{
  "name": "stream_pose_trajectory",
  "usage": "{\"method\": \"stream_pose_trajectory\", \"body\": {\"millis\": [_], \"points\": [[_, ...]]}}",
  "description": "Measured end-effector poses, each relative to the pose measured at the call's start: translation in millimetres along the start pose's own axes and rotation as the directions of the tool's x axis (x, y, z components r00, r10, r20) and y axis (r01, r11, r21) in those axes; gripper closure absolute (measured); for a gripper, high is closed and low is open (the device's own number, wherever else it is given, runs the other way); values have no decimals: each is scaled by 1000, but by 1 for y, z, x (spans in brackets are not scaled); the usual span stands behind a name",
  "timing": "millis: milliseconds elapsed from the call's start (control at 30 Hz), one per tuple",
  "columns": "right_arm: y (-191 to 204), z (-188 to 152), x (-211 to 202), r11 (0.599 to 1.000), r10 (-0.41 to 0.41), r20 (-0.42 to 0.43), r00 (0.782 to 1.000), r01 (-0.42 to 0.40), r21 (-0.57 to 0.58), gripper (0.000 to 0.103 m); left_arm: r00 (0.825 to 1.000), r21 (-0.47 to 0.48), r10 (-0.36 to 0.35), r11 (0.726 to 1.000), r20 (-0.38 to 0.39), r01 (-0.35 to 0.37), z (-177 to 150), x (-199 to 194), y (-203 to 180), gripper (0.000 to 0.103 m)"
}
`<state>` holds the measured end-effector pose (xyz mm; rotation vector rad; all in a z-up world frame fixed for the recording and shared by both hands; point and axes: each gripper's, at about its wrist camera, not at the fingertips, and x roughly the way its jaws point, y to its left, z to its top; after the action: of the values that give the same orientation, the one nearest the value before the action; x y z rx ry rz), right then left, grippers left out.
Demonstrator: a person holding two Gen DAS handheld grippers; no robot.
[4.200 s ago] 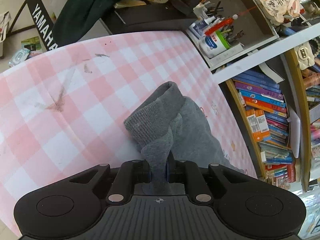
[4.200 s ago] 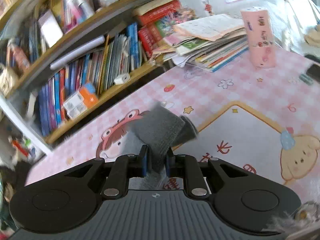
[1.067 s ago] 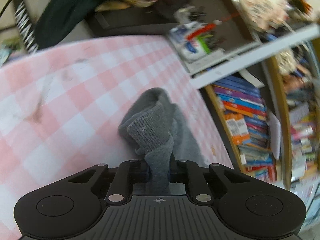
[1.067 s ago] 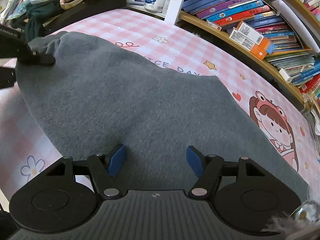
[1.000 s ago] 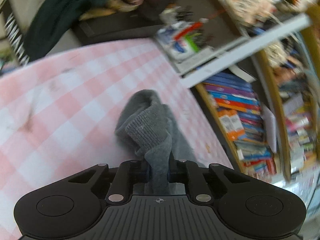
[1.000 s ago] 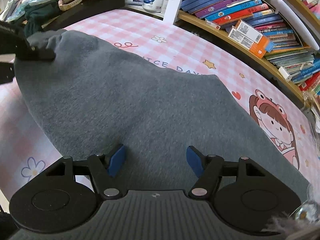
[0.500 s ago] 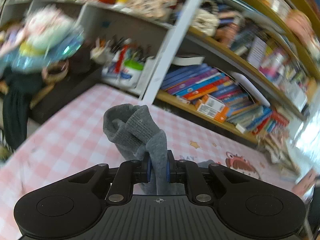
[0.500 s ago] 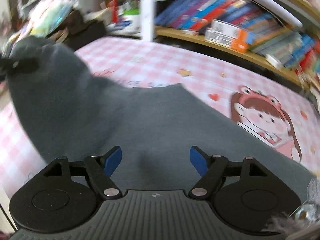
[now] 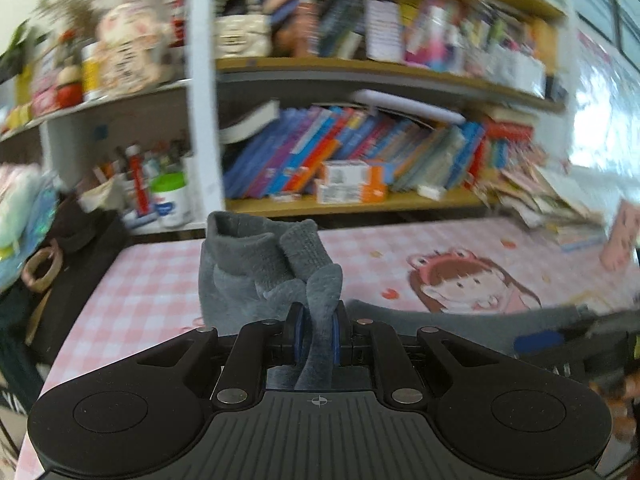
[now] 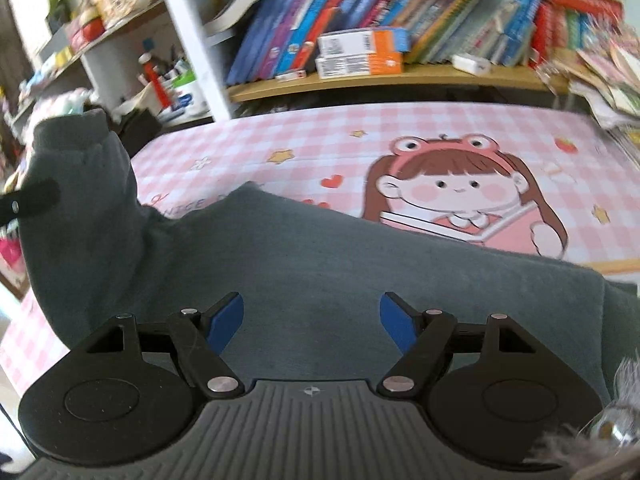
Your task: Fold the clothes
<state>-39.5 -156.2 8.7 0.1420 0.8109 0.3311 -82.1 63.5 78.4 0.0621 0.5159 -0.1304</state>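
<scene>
Garment: grey sweatshirt (image 10: 280, 272), spread on pink-checked counter (image 10: 400, 128), lower half of right-wrist frame; cuffed end (image 9: 264, 252) raised at frame centre, likely for folding over.
Left gripper (image 9: 316, 330): jaws pressed together, pinching cuffed end.
Right gripper (image 10: 312, 316): jaws spread wide above fabric, holding nothing.

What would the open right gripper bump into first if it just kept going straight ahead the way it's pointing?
Most likely the grey garment: it fills the space right ahead of the open right gripper. The pink mat lies farther off, though depth is hard to judge.
</scene>
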Motion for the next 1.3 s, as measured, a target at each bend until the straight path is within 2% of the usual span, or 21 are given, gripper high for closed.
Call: {"method": "stream_pose_trajectory", "body": {"millis": [133,200,267,333,367,400,467,500,600,733,800,900,967,1033,1100,1133,1200,1233,1267,1300], "points": [[-24,-3,0,996,-3,-19,1000,5,90,29,997,91,-16,996,-72,22,-9,13,-41,89],[-35,-4,0,991,-5,-29,1000,8,135,29,989,123,-60,989,-137,78,-19,20,-59,80],[-46,-5,1,983,-2,-44,999,10,184,29,965,133,-130,978,-226,163,-29,29,-72,71],[-55,-5,2,972,13,-56,998,1,237,30,926,107,-199,964,-320,244,-39,39,-78,64],[-58,-5,3,965,25,-60,998,-8,261,30,915,86,-213,963,-343,256,-42,41,-78,58],[-60,-6,3,959,40,-63,997,-21,282,30,914,58,-222,965,-340,256,-42,40,-74,54],[-62,-6,4,946,81,-66,995,-56,321,30,912,3,-240,967,-334,255,-43,38,-66,54],[-63,-6,4,937,108,-65,992,-80,339,30,914,-27,-248,967,-320,253,-43,36,-61,54],[-62,-6,6,899,205,-57,977,-165,405,29,947,-139,-259,962,-189,235,-32,19,-37,52],[-54,-5,15,835,335,-56,940,-269,480,28,971,-286,-238,932,-21,223,-19,-3,-5,50],[-46,-4,20,826,364,-69,929,-288,484,27,984,-351,-179,923,-22,160,-23,-5,9,51],[-35,-4,28,826,377,-99,921,-286,486,27,994,-440,-85,897,-67,47,-38,-5,30,48],[-30,-5,35,824,377,-116,919,-275,496,27,993,-453,0,890,-116,-53,-48,-9,38,40],[-26,-4,40,818,379,-117,918,-273,507,27,985,-461,74,876,-157,-139,-56,-13,45,38],[-22,-3,45,809,385,-117,915,-274,520,39,988,-466,67,876,-141,-126,-56,-15,50,29],[-20,-3,48,806,387,-125,914,-269,527,49,989,-468,66,875,-132,-120,-55,-17,52,28],[-16,-3,52,810,383,-139,913,-259,527,62,992,-466,76,877,-98,-114,-52,-20,55,24],[-14,-3,53,810,387,-140,911,-264,523,75,993,-465,81,879,-83,-111,-50,-21,57,24],[-11,-2,51,812,391,-139,910,-270,517,81,994,-464,82,879,-73,-106,-49,-21,58,23],[-7,-1,48,822,386,-133,913,-274,499,82,995,-463,81,880,-65,-102,-48,-21,59,23]]}}
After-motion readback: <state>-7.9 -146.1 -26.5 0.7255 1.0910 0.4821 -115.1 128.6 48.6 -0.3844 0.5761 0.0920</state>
